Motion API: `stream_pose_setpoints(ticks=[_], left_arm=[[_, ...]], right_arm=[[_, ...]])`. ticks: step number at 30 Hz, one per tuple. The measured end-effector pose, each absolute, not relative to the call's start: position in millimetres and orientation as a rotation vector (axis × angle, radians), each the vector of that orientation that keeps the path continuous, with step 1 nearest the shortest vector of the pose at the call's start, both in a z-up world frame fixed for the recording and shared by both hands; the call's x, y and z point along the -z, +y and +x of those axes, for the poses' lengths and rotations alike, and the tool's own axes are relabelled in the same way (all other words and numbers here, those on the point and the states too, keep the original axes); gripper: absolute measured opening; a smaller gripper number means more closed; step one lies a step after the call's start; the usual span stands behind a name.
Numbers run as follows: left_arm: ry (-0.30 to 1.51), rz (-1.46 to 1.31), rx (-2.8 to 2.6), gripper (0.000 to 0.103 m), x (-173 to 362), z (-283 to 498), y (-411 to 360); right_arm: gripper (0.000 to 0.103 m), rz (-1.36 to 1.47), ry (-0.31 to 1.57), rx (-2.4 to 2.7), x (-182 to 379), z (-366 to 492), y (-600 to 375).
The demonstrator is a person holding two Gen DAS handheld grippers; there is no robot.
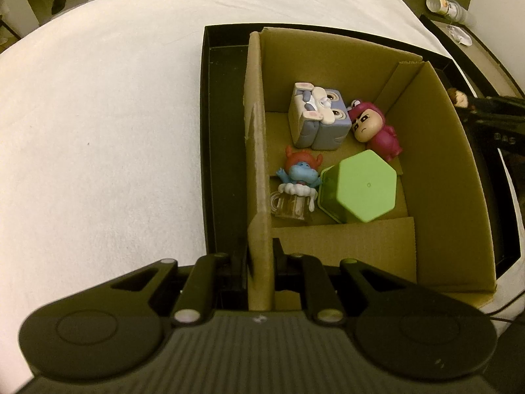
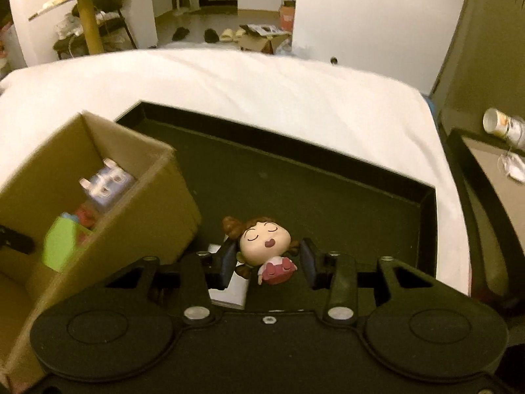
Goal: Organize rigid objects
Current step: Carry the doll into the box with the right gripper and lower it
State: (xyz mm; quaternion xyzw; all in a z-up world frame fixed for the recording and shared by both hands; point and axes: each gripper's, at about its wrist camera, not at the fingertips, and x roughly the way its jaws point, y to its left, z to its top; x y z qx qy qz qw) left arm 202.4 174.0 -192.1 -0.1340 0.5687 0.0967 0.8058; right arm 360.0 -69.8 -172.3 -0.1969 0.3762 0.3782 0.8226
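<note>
**Doll at the Right Gripper; Box Wall Clamped by the Left**

The left gripper (image 1: 261, 256) was closed on the near wall of the cardboard box (image 1: 436, 164), both fingers pressed against the board. The box held a grey cube toy (image 1: 318, 118), a pink figure (image 1: 377, 131), a blue figure (image 1: 298, 180) and a green hexagonal block (image 1: 361, 187).

The right gripper (image 2: 267, 261) stood part open around the brown-haired doll (image 2: 262, 246), which lay on its back in the black tray (image 2: 328, 190) just beside the box. The left pad touched the head; the right pad appeared slightly clear.

Risks, as judged:
- The rounded head could slip out as the jaws closed, being wider than the body.
- Closing low could catch the white card (image 2: 229, 290) beneath the left finger.
- A pull on the clamped wall could tip the box.

The tray rested on a white bed (image 2: 262, 92). Beyond it were shoes (image 2: 210, 34) on the floor and a side table (image 2: 492, 170) carrying a bottle (image 2: 502, 124).
</note>
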Motion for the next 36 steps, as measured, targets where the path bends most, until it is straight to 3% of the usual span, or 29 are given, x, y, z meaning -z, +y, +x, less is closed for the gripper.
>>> stream_pose_setpoints(ticks=[16,36], left_arm=[[1.214,-0.284,-0.206,0.012,192,202,173],[1.202,-0.301,-0.199,0.012,192,197,177]], right_arm=[[0.040,-0.463,0.684,-0.914,103,317,-43],[0.041,-0.782,0.756,-1.086,109,274,22]])
